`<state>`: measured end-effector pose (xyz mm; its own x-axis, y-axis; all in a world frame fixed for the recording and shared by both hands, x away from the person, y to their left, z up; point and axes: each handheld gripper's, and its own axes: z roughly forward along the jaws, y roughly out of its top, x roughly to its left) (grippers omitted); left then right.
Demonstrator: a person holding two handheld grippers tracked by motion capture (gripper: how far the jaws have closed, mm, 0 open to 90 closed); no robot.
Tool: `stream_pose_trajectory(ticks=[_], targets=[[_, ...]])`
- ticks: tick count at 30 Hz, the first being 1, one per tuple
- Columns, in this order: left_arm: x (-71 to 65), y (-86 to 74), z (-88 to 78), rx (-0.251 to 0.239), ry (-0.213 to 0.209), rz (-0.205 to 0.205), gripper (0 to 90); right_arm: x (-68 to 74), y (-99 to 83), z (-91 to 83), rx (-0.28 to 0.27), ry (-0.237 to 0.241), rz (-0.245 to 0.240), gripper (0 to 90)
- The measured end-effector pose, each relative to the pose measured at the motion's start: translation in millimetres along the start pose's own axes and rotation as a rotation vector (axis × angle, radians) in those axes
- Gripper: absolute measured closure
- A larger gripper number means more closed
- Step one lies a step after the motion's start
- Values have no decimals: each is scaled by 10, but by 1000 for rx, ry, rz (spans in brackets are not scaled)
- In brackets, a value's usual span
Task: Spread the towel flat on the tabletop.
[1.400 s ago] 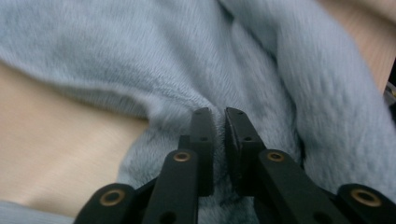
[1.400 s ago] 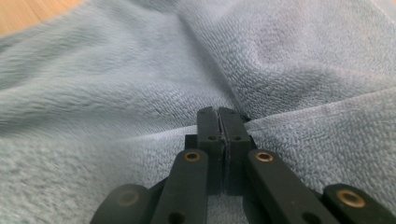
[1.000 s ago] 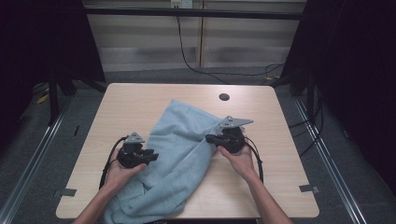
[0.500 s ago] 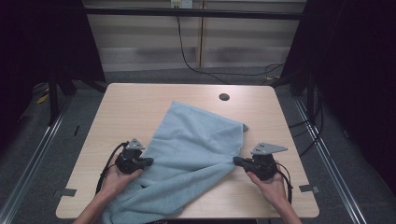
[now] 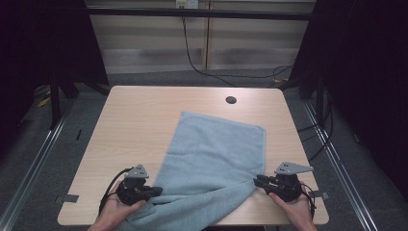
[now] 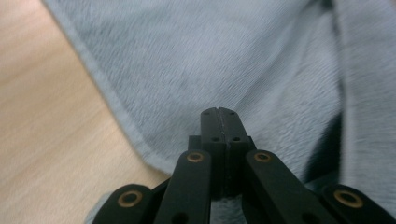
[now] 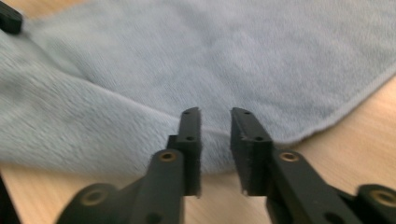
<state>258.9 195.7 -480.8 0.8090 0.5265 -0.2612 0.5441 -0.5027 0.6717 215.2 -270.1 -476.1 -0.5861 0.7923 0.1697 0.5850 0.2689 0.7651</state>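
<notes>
Towel (image 5: 214, 163) between left gripper (image 5: 153, 192) and right gripper (image 5: 258, 182)

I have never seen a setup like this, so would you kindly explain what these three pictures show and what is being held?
A person holds a hand tool with a two-jaw claw in each hand. One picture looks down from above; the other two come from cameras riding on each claw. A light blue fleecy towel lies on the pale wooden table. The left claw is shut, seemingly pinching the towel, though its jaws hide the contact. The right claw has just been opening; its jaws stand apart at the towel's corner, with nothing gripped.
</notes>
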Motion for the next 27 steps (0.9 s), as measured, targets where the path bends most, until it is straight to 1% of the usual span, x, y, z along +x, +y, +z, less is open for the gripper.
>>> stream_pose_trajectory(ticks=[1, 2, 3, 5, 7, 8, 10, 11, 12, 13, 14, 15, 16, 17, 18, 19, 20, 21, 22, 23, 24, 25, 26, 27], targets=[[23, 35, -21, -16, -4, -1, 857, 17, 24, -5, -12, 3, 8, 668], [52, 72, -43, -32, -9, 2, 830, 47, 50, 1, -21, 19, 3, 636], [80, 111, -56, -42, -12, 12, 808, 104, 75, 15, -19, 43, -5, 606], [132, 179, -55, -48, 7, 38, 754, 247, 121, 77, -16, 97, -35, 545], [187, 210, -2, -35, -11, 36, 702, 390, 159, 168, 0, 143, -59, 497], [187, 206, 33, -23, -4, 55, 673, 450, 174, 216, 9, 162, -70, 472], [157, 185, 107, 25, -21, 81, 637, 551, 188, 315, 25, 200, -87, 441], [132, 175, 123, 34, -25, 102, 611, 591, 184, 369, 34, 214, -97, 417], [105, 169, 139, 40, -37, 121, 574, 627, 177, 424, 52, 223, -105, 403], [84, 167, 152, 49, -36, 136, 555, 655, 165, 477, 68, 226, -117, 394], [74, 163, 175, 52, -42, 142, 532, 674, 152, 529, 87, 225, -127, 378], [61, 159, 203, 70, -43, 148, 510, 684, 137, 577, 104, 220, -138, 368], [55, 148, 246, 92, -29, 161, 515, 689, 122, 615, 120, 211, -147, 373], [41, 136, 266, 75, -4, 181, 538, 693, 107, 650, 137, 200, -154, 400], [34, 145, 267, 80, 31, 194, 614, 696, 101, 658, 130, 177, -163, 456], [39, 160, 263, 93, 49, 194, 709, 687, 112, 658, 136, 160, -170, 505], [49, 163, 272, 83, 56, 193, 773, 669, 127, 667, 135, 148, -175, 567], [76, 171, 272, 87, 49, 197, 822, 662, 139, 672, 137, 113, -188, 637], [99, 182, 275, 86, 51, 182, 849, 637, 152, 688, 134, 100, -203, 676], [128, 198, 281, 86, 61, 179, 858, 606, 169, 706, 133, 99, -191, 730], [161, 222, 283, 93, 66, 167, 861, 573, 193, 722, 137, 86, -194, 775], [197, 243, 296, 85, 68, 141, 864, 541, 220, 743, 141, 76, -195, 802], [240, 264, 305, 82, 65, 117, 865, 505, 248, 767, 143, 74, -178, 822], [287, 287, 315, 80, 58, 95, 865, 462, 276, 797, 139, 62, -174, 841]])
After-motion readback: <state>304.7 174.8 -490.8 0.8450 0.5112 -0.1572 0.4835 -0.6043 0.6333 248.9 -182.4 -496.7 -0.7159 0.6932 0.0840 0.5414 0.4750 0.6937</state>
